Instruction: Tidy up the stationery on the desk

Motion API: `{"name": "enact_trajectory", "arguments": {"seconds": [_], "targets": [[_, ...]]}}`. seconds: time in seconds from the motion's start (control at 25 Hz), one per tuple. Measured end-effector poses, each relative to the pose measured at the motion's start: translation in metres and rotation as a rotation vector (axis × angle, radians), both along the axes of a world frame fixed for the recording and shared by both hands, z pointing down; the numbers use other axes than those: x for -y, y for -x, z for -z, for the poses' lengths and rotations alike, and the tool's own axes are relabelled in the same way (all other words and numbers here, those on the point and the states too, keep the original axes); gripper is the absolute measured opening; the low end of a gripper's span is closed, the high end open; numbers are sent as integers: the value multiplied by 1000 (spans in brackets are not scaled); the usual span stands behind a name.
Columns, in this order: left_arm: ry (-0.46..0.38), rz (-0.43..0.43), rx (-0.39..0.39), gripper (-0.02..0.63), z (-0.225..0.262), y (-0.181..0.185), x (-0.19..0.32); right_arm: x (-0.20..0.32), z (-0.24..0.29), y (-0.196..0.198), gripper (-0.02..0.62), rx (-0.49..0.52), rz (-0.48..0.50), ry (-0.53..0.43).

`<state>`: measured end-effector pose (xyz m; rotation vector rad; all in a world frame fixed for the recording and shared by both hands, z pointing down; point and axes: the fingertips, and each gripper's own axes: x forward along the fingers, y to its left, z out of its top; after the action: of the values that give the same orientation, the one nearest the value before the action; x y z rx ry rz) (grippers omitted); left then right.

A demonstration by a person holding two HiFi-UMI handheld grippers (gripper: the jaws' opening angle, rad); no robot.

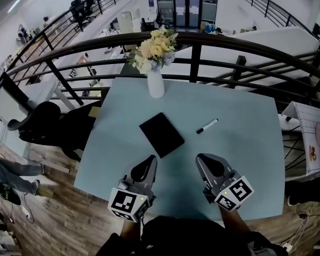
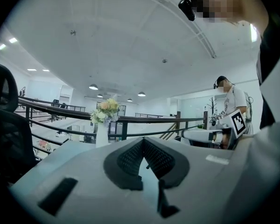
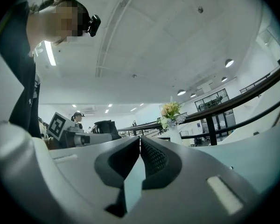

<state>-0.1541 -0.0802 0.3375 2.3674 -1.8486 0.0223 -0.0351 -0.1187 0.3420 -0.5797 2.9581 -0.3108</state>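
The left tool (image 1: 151, 158) and right tool (image 1: 199, 158) hang clenched and empty over the surface (image 1: 245, 143), where what looks like a thin black notebook (image 1: 161, 134), probably light and stiff, wants pinching at a corner, and the pen (image 1: 207, 126) right of it, light and apt to roll, mid-barrel.

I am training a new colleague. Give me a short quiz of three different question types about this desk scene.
1. True or false: in the head view, the black notebook lies flat on the table, left of the pen.
2. What stands near the table's far edge? A) vase of flowers B) mug C) lamp
3. Fill in: the left gripper and the right gripper both have their fingers ____, with nothing between them.

Key: 1 true; 2 A; 3 shut
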Motion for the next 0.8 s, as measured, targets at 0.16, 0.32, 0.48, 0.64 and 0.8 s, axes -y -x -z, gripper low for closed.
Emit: {"name": "enact_trajectory", "arguments": {"seconds": [0.16,0.32,0.48,0.64,0.8], "targets": [[11,-30,7,-9,-10,18,10,9,-4,13,5,-21,-39,-8],[39,-39,-8,-8,-24,41,19,20,-9,27,5,-40,-71,-13],[65,-44,-21,-5,-39,59,30,31,-17,39,5,-74,-89,-17],[92,-47,-34,3,-52,74,40,44,-27,49,5,-94,-109,-7],[117,-48,-42,17,-69,85,54,60,-40,57,5,-111,-124,0]]}}
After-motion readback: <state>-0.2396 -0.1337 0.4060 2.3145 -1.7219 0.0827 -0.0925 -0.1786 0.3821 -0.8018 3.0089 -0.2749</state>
